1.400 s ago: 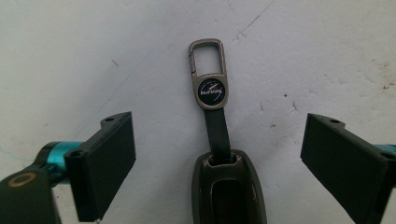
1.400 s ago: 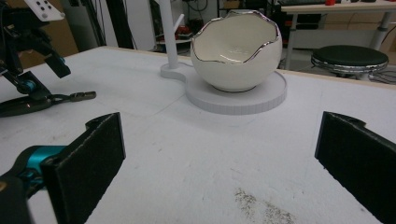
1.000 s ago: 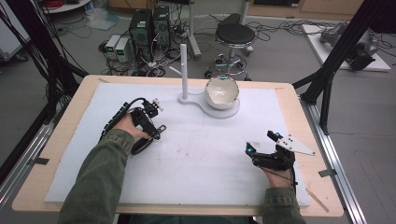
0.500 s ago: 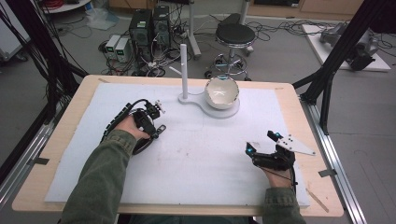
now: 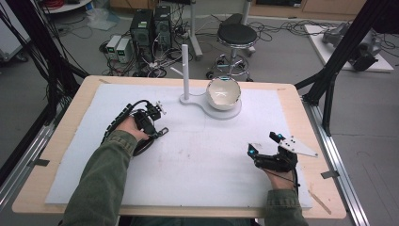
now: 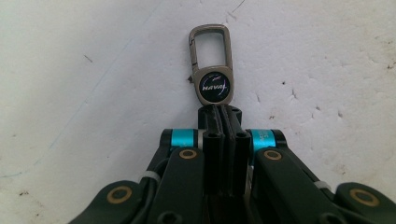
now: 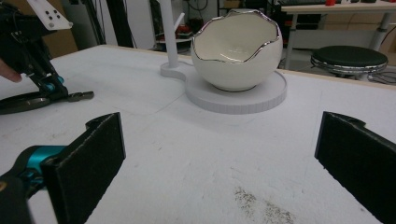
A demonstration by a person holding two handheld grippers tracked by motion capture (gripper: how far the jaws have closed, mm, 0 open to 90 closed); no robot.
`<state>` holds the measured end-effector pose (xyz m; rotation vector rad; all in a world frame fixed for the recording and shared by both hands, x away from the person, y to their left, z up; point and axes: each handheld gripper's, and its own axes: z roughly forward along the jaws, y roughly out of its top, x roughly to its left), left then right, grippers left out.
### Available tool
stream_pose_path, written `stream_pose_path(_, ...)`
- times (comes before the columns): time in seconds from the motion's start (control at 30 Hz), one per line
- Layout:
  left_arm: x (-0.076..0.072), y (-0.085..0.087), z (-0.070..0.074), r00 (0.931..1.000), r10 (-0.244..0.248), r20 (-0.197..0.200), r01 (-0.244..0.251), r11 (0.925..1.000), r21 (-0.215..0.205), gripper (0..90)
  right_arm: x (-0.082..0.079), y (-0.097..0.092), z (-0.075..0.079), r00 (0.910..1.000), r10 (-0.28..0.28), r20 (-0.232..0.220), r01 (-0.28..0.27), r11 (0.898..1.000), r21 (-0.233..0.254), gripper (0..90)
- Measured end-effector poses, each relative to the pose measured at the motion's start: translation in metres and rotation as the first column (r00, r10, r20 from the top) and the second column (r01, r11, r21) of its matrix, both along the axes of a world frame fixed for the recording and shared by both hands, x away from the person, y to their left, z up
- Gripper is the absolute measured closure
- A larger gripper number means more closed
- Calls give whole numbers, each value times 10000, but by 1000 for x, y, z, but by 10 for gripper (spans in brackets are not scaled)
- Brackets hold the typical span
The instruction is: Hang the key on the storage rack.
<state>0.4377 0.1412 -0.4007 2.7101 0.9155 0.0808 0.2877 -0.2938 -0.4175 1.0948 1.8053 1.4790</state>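
Observation:
A metal keychain point(image 6: 212, 70) with a clip loop and a round "NAVAL" badge lies on the white mat, pointing away from my left gripper point(image 6: 223, 114). The jaws have just been closing and now stand pressed together on the keychain's near end. In the high view the left gripper point(image 5: 157, 128) is left of centre, with the keychain's point(image 5: 163, 132) metal tip poking out. My right gripper point(image 5: 264, 144) rests at the right of the mat, open. Nothing is between its pads point(image 7: 100, 144).
A white egg-shaped bowl point(image 5: 224, 92) with a silver rim sits on a white stand point(image 5: 235, 113) with an upright post point(image 5: 185, 70) at the back middle. The white mat point(image 5: 202, 155) covers a wooden table point(image 5: 42, 179). A stool and computers stand on the floor beyond.
The left gripper's jaws have closed together on the keychain. Both hands have kept their places.

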Motion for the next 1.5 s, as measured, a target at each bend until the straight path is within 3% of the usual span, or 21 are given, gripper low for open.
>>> stream_pose_path(0.2,-2,0,3,9998,-64,162,62,9999,107,879,0,0,0,10000,-23,-31,23,10000,8,7)
stream_pose_path(0.5,-4,12,16,9989,348,319,-335,9986,-419,878,0,0,0,10000,-8,3,8,10000,4,7)
stream_pose_path(0.6,-5,12,28,9975,304,636,-291,9993,-222,878,0,0,0,10000,-11,12,11,10000,-4,7)
stream_pose_path(0.83,-6,4,57,9930,110,1176,-60,9991,-428,877,0,-1,0,10000,-28,84,28,10000,-9,7)
stream_pose_path(1.07,-6,5,69,9878,317,1523,-194,9964,-820,877,0,-1,0,10000,-32,26,32,10000,50,7)
stream_pose_path(1.23,-5,10,79,9828,529,1768,-287,9902,-1365,877,0,-1,0,10000,-24,21,23,10000,39,7)
stream_pose_path(1.5,-3,7,107,9747,523,2174,-184,9877,-1551,878,0,-1,0,10000,-46,-9,46,10000,15,7)
